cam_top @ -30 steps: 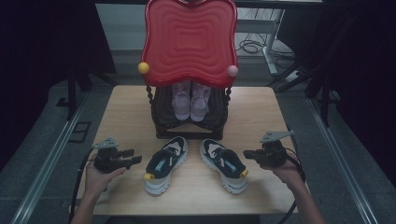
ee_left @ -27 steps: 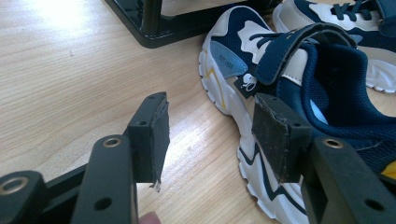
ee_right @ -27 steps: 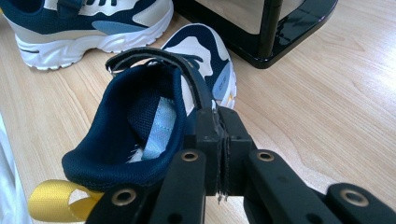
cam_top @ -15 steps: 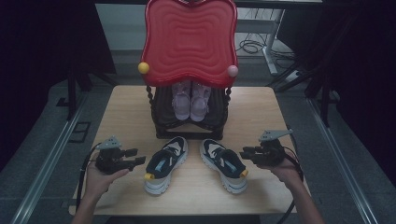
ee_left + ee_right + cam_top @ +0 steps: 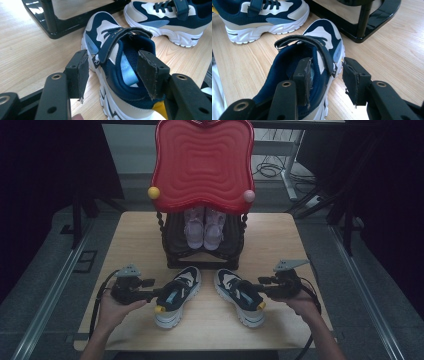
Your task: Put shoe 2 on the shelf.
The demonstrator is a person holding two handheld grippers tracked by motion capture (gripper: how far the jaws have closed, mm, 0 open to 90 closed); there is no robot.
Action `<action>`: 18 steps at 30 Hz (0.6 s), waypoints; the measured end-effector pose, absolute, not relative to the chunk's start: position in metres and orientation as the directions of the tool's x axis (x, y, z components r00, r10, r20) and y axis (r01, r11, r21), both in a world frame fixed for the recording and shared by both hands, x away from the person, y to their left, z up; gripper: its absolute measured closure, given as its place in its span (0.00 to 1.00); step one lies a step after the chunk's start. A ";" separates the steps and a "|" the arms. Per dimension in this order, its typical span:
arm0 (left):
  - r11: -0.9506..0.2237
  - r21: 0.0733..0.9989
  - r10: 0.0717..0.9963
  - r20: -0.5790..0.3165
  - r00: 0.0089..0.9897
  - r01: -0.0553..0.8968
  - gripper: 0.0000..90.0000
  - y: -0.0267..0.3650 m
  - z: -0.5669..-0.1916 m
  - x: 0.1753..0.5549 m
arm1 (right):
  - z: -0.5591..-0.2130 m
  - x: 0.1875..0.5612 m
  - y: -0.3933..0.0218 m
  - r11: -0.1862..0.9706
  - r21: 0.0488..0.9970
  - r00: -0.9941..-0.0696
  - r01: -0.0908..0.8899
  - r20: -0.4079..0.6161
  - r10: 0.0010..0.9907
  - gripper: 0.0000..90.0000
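Two navy and white sneakers lie on the wooden table [image 5: 280,245], toes toward the rack. My left gripper [image 5: 156,293] [image 5: 113,75] is open at the heel of the left sneaker [image 5: 176,296] [image 5: 117,62]. One of its pads hangs outside the shoe's side and the other by the heel collar. My right gripper [image 5: 256,291] [image 5: 327,75] has just been opening. One pad is inside the right sneaker [image 5: 239,296] [image 5: 317,50] and the other stands clear outside, with the shoe's side wall between them, not pressed.
A black rack [image 5: 202,262] stands at mid-table under a big red wavy board [image 5: 202,165]. It holds a pale lilac pair of shoes [image 5: 203,227]. A yellow ball [image 5: 153,192] and a pink ball [image 5: 249,196] flank it. The table's front edge is close behind the hands.
The right gripper's jaws have opened at the right sneaker's collar. The left gripper has edged a little right and up toward its sneaker. Both shoes lie where they were.
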State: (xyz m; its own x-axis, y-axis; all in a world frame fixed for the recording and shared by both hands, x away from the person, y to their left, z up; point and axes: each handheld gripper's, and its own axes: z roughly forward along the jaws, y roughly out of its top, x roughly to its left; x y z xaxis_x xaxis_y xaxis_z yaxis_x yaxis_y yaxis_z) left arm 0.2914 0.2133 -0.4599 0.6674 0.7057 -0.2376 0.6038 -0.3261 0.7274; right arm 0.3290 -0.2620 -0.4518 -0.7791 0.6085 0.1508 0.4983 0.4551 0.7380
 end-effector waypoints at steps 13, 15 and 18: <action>-0.418 0.649 0.723 -0.186 0.665 0.636 0.51 0.185 -0.474 0.312 | -0.459 0.340 -0.246 0.502 0.699 -0.789 0.510 0.147 0.597 0.63; -0.427 0.640 0.724 -0.181 0.665 0.639 0.52 0.183 -0.476 0.313 | -0.460 0.343 -0.243 0.511 0.687 -0.787 0.516 0.146 0.599 0.63; -0.436 0.624 0.731 -0.175 0.659 0.649 0.54 0.179 -0.480 0.316 | -0.462 0.348 -0.236 0.534 0.666 -0.789 0.521 0.138 0.598 0.64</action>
